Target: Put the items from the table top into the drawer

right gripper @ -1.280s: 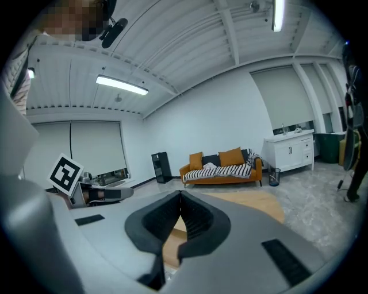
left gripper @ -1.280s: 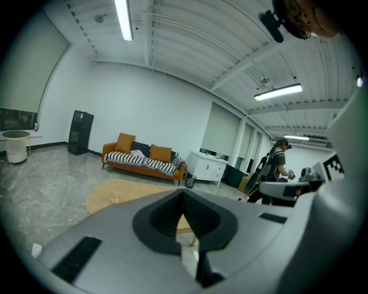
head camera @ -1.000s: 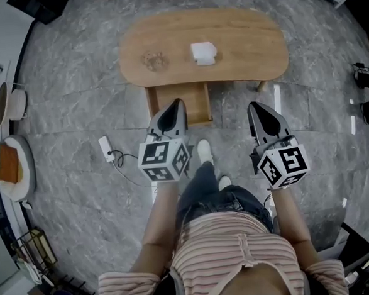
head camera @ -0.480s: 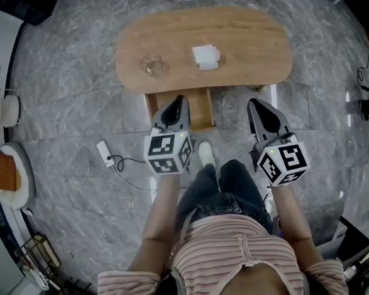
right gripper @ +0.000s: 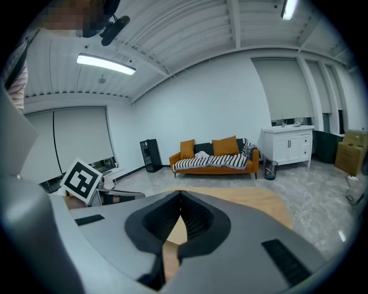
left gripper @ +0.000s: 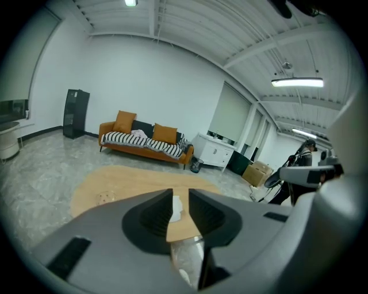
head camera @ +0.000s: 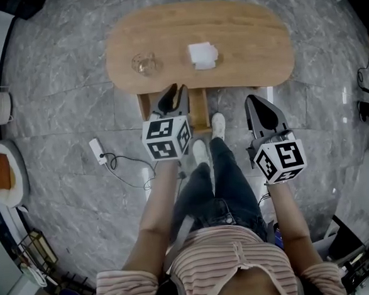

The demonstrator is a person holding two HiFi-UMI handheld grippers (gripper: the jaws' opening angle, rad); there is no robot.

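Observation:
A clear glass [head camera: 144, 64] and a white folded item [head camera: 203, 55] lie on the oval wooden table [head camera: 253, 44]. Under the table's near edge a wooden drawer [head camera: 198, 110] stands pulled out. My left gripper [head camera: 173, 89] hovers over the drawer's left part, short of the table edge. Its jaws are opening and nothing is between them. In the left gripper view the white item [left gripper: 176, 208] shows through the gap of the left gripper [left gripper: 180, 194], and the glass [left gripper: 104, 198] sits to the left. My right gripper [head camera: 255, 99] is shut and empty, right of the drawer.
The person's legs and white shoes [head camera: 217, 125] stand just before the drawer. A white power strip [head camera: 98, 151] with its cable lies on the marble floor to the left. A round side table [head camera: 0, 172] stands at far left. An orange sofa [left gripper: 146, 143] lines the far wall.
Both grippers have moved forward toward the table. The left gripper's jaws, shut before, now stand apart. The person has stepped closer to the drawer.

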